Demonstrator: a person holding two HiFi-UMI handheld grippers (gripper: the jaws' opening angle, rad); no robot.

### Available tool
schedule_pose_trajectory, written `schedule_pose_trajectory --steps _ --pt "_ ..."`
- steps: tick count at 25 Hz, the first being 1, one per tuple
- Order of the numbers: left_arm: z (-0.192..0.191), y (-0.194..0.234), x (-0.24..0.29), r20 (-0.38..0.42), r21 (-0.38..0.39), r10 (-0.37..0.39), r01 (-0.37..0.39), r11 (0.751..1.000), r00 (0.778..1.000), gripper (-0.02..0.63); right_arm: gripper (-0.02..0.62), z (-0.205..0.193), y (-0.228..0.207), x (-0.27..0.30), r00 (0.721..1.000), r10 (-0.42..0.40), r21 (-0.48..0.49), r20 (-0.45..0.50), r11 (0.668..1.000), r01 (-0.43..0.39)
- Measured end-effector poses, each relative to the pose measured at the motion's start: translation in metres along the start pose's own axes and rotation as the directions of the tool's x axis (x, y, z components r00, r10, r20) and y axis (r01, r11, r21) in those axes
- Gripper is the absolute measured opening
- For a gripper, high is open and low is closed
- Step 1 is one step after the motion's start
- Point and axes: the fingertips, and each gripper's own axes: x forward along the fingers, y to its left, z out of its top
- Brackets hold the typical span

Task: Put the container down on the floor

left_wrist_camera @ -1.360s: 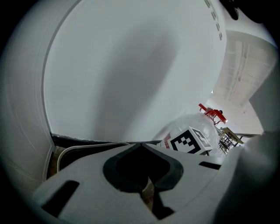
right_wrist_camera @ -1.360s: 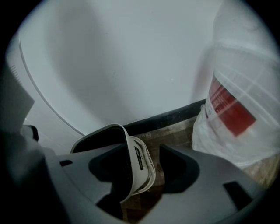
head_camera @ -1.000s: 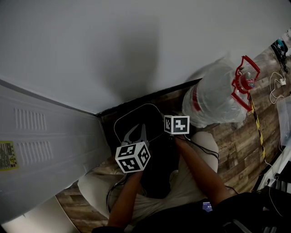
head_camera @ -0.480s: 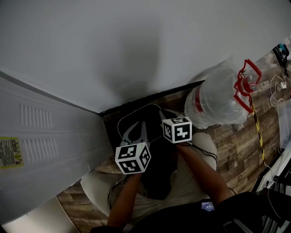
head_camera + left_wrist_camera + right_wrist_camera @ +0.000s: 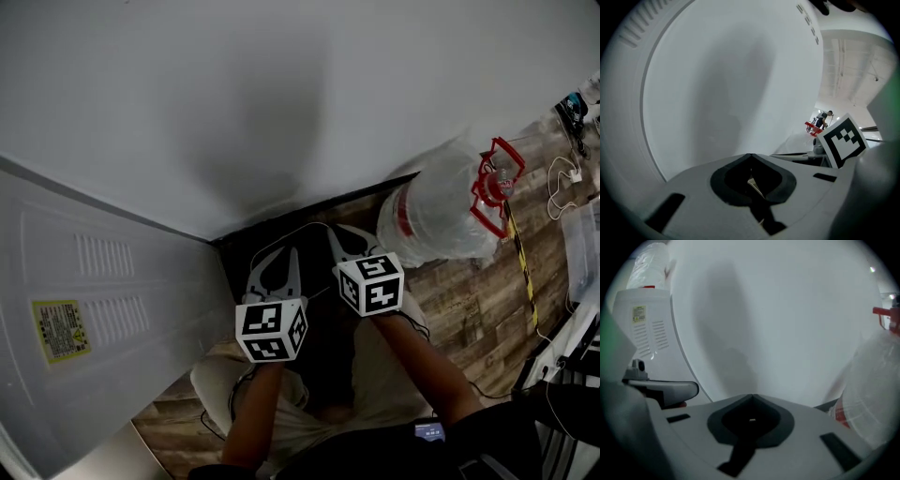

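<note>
Container: large clear plastic jug, wrinkled film surface, red band round the body, red carry handle at the neck. It sits on the wood-pattern floor close to the white wall, just right of the right gripper, untouched. Right gripper jaws clenched, empty. Left gripper jaws likewise closed on nothing.
</note>
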Motion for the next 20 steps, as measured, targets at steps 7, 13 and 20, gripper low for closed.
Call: schedule_pose_trajectory --steps 7,13,20 --pt "0.064 -0.011 -0.028 0.025 -0.006 -0.021 0.021 1.0 0.999 0.015 0.031 0.059 0.023 -0.036 1.0 0.011 0.008 0.022 1.0 -0.011" --pt "0.13 -0.026 -0.058 0.024 0.016 -0.02 0.02 1.0 1.0 0.015 0.031 0.12 0.043 -0.076 0.998 0.024 0.021 0.051 0.999 -0.025" --pt "0.235 -0.055 -0.115 0.044 0.05 -0.015 0.012 0.999 0.999 0.015 0.031 0.224 0.084 -0.137 0.993 0.036 -0.056 0.112 0.998 -0.03"
